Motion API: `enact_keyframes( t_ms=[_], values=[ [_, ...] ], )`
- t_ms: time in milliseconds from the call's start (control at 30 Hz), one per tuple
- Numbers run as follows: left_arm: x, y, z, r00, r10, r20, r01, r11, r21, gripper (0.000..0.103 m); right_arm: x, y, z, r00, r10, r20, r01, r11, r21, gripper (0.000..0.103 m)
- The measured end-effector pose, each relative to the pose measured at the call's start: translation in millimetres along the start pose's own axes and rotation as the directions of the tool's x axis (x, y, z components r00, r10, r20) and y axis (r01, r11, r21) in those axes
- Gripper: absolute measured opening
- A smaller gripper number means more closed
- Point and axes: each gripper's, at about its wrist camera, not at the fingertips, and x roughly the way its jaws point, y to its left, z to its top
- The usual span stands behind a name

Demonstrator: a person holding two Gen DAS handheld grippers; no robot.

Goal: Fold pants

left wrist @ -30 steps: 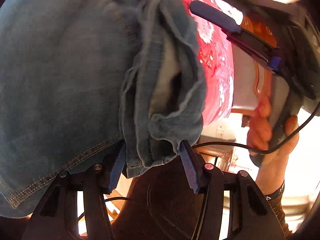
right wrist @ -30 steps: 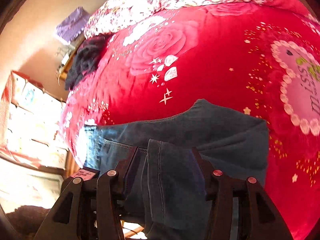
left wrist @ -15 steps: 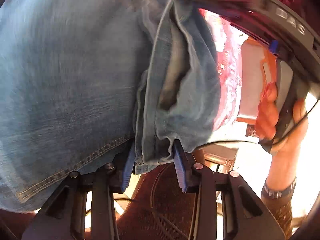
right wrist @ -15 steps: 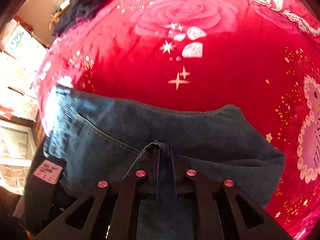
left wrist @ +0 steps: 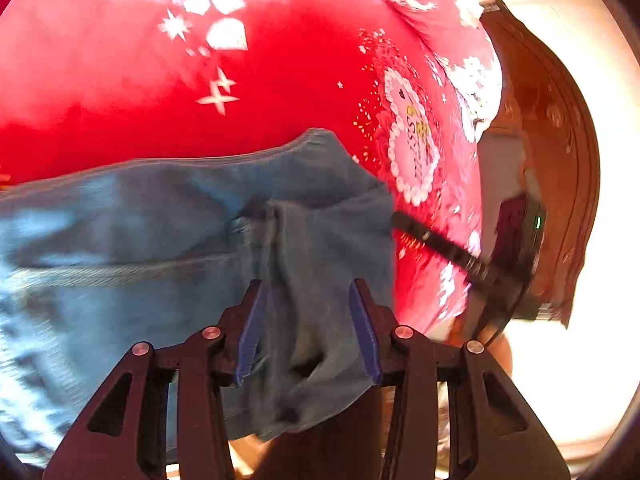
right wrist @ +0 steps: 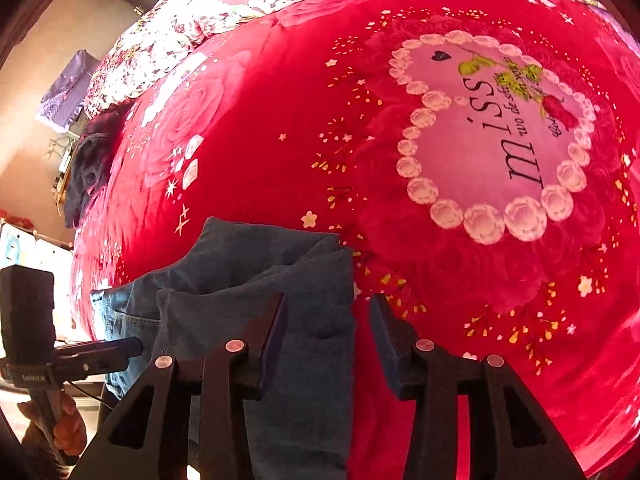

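Blue jeans (left wrist: 160, 232) lie folded on the red bedspread (left wrist: 120, 80) near its front edge. My left gripper (left wrist: 306, 292) is open, its fingers either side of a bunched leg end of the jeans, not pinching it. In the right wrist view the jeans (right wrist: 248, 280) lie at lower left. My right gripper (right wrist: 328, 304) is open over their right edge, with the left finger above the denim and the right finger above the bedspread (right wrist: 280, 140). The right gripper (left wrist: 440, 244) also shows in the left wrist view.
A pink heart print (right wrist: 492, 136) marks the bedspread to the right of the jeans. A floral quilt (right wrist: 224, 4) lies at the far end. Dark clothing (right wrist: 88, 168) sits at the bed's left edge. A wooden headboard (left wrist: 560, 152) stands at the right.
Both grippers opened and let go of the jeans. The leg part that they held now lies laid over the rest on the bed. The right gripper shifted to the jeans' right edge.
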Motion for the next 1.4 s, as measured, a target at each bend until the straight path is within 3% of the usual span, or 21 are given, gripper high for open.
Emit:
enact_keyframes(
  t_ms=[67, 133, 267, 333, 400, 533, 600, 633, 667, 700, 733, 867, 933, 967, 1000, 1067, 1133, 1167, 1267, 1367, 1400],
  values=[
    [14.6, -4.7, 2.8, 1.0, -0.011, -0.016, 0.011, 1.0, -0.03, 0.041, 9.2, -2.7, -2.4, 1.0, 0.022, 0.016, -0.023, 1.0, 0.02, 0.043],
    [27.4, -5.0, 5.3, 1.0, 0.021, -0.022, -0.021, 0.999, -0.028, 0.04, 19.1, -1.0, -0.6, 0.999, 0.031, 0.015, -0.032, 0.999, 0.014, 0.015],
    [38.8, 0.9, 4.8, 0.993, 0.121, -0.008, -0.121, 0.992, -0.025, 0.02, 5.4, 15.4, 5.4, 0.992, 0.039, 0.116, -0.035, 0.999, -0.036, 0.011],
    [35.8, 10.6, 1.8, 0.997, 0.079, -0.022, -0.08, 0.993, -0.085, 0.019, 23.2, 14.1, 10.0, 0.998, -0.043, 0.053, 0.045, 0.998, -0.042, 0.013],
    [26.8, 13.5, -1.7, 0.998, 0.054, -0.027, -0.057, 0.995, -0.087, 0.019, 34.7, 16.7, 9.4, 0.994, -0.111, 0.015, 0.111, 0.991, -0.079, 0.021],
    [8.8, 4.5, -19.6, 0.997, 0.027, -0.073, -0.026, 1.0, 0.016, 0.02, -1.2, 12.2, -4.4, 0.999, 0.033, 0.03, -0.032, 0.999, -0.034, 0.027],
    [6.7, 1.5, -31.9, 0.994, -0.014, -0.111, 0.02, 0.999, 0.048, 0.023, -22.8, 7.1, -27.9, 0.997, 0.068, 0.024, -0.068, 0.997, -0.038, 0.043],
    [11.8, -2.5, -36.5, 0.991, -0.037, -0.128, 0.044, 0.997, 0.056, 0.026, -29.4, 3.4, -41.2, 0.996, 0.083, 0.009, -0.083, 0.996, -0.036, 0.046],
    [15.9, -5.1, -40.9, 0.989, -0.049, -0.14, 0.059, 0.996, 0.067, 0.035, -34.7, -2.2, -57.9, 0.995, 0.095, -0.014, -0.095, 0.995, -0.027, 0.048],
    [17.6, -7.3, -44.9, 0.988, -0.05, -0.146, 0.062, 0.995, 0.076, 0.046, -38.1, -7.7, -74.8, 0.994, 0.1, -0.036, -0.101, 0.995, -0.012, 0.048],
    [23.0, -8.3, -47.9, 0.987, -0.048, -0.151, 0.062, 0.994, 0.09, 0.049, -40.0, -13.0, -88.8, 0.992, 0.112, -0.052, -0.112, 0.994, 0.005, 0.048],
    [48.6, -1.2, -58.3, 0.974, -0.04, -0.222, 0.054, 0.997, 0.058, 0.05, -32.9, -32.8, -140.7, 0.972, 0.208, -0.106, -0.194, 0.972, 0.131, 0.048],
    [55.9, -1.3, -64.6, 0.966, -0.043, -0.256, 0.056, 0.998, 0.043, 0.048, -23.1, -32.2, -155.0, 0.974, 0.191, -0.122, -0.175, 0.976, 0.133, 0.043],
    [56.6, -2.2, -69.5, 0.963, -0.042, -0.268, 0.056, 0.997, 0.045, 0.048, -19.7, -29.0, -158.4, 0.975, 0.182, -0.127, -0.168, 0.979, 0.116, 0.015],
    [53.6, -2.0, -75.6, 0.962, -0.025, -0.271, 0.042, 0.997, 0.058, 0.048, -18.3, -22.0, -162.2, 0.976, 0.173, -0.135, -0.162, 0.983, 0.088, 0.01],
    [49.2, 2.1, -87.2, 0.961, 0.024, -0.274, 0.003, 0.995, 0.095, 0.046, -26.3, -5.8, -166.1, 0.983, 0.14, -0.119, -0.14, 0.99, 0.008, 0.01],
    [58.6, 12.3, -91.3, 0.95, 0.05, -0.308, -0.026, 0.996, 0.082, 0.03, -25.4, -0.7, -172.3, 0.986, 0.1, -0.135, -0.105, 0.994, -0.03, 0.01],
    [57.6, 18.9, -92.0, 0.948, 0.044, -0.315, -0.029, 0.998, 0.05, 0.018, -19.4, -2.6, -174.6, 0.984, 0.08, -0.159, -0.085, 0.996, -0.028, 0.01],
    [42.7, 25.0, -90.5, 0.949, 0.018, -0.316, -0.009, 1.0, 0.029, 0.015, -12.1, 5.0, -173.0, 0.981, 0.012, -0.191, -0.024, 0.998, -0.058, 0.017],
    [8.2, 21.2, -95.1, 0.959, 0.062, -0.275, -0.026, 0.99, 0.135, 0.017, -30.4, 18.5, -162.1, 0.989, -0.041, -0.142, 0.029, 0.996, -0.084, 0.017],
    [-6.0, 21.7, -96.2, 0.964, 0.073, -0.257, -0.032, 0.986, 0.162, 0.019, -39.3, 21.0, -157.4, 0.992, -0.057, -0.113, 0.048, 0.996, -0.079, 0.021]
  ],
)
